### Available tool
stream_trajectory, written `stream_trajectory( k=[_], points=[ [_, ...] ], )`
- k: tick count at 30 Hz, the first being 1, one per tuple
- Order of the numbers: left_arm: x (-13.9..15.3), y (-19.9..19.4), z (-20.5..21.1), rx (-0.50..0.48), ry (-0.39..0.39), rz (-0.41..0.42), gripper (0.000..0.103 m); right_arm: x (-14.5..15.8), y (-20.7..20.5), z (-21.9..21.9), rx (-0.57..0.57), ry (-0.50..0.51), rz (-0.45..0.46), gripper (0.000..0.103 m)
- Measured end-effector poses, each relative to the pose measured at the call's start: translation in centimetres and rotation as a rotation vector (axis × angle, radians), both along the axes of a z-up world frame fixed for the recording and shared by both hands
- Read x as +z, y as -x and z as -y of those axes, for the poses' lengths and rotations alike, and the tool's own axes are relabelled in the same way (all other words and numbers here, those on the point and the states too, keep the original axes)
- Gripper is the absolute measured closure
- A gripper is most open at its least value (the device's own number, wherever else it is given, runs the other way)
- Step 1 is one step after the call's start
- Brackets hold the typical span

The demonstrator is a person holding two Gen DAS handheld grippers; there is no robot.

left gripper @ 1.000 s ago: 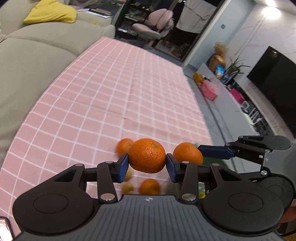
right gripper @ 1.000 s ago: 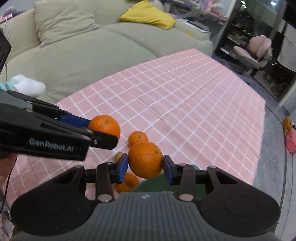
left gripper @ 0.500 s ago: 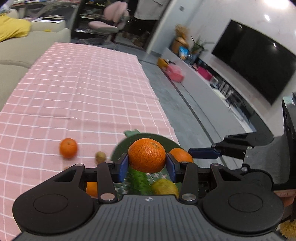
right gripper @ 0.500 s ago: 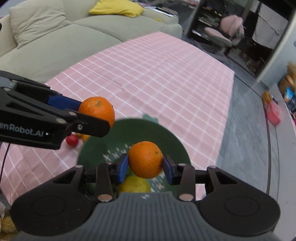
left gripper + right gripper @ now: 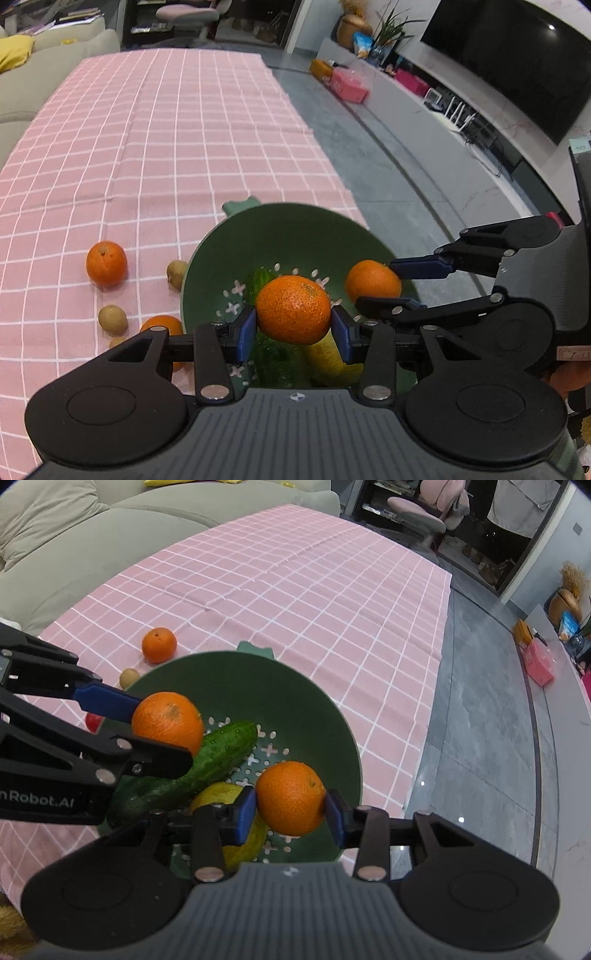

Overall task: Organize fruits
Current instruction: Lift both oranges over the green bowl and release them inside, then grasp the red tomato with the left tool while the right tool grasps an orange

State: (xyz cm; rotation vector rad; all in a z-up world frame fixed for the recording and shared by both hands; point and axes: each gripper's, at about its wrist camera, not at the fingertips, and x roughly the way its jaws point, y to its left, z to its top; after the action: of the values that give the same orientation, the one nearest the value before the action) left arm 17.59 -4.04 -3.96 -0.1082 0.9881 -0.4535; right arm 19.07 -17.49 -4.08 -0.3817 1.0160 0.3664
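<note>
Left gripper (image 5: 293,329) clamps a pitted, glossy mandarin (image 5: 293,309); right gripper (image 5: 290,810) clamps a second mandarin (image 5: 290,797) (smoother skin). Both hang over the green colander (image 5: 280,698), which holds a cucumber (image 5: 218,755).

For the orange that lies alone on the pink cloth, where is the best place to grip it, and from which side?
Grip the loose orange across its widest middle, coming straight down from above. It is round and sits free on the cloth, with the small brown fruit apart from it, so fingers fit either side.
</note>
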Motion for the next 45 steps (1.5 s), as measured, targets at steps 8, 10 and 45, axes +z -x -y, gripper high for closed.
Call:
stream_trajectory(
  k=[8,10,45],
  points=[
    [-1.3,-0.3,-0.1,-0.015,0.003,-0.024,0.054,-1.9,-0.9,-0.2,0.005,0.002,-0.027,0.065],
    [-1.3,-0.4,-0.2,-0.014,0.007,-0.024,0.054,-2.0,-1.0,-0.2,0.004,0.001,-0.019,0.065],
    [4.7,3.2,-4.9,0.097,-0.07,0.093,0.043,4.2,2.5,-4.6,0.041,-0.033,0.11,0.037]
  ],
)
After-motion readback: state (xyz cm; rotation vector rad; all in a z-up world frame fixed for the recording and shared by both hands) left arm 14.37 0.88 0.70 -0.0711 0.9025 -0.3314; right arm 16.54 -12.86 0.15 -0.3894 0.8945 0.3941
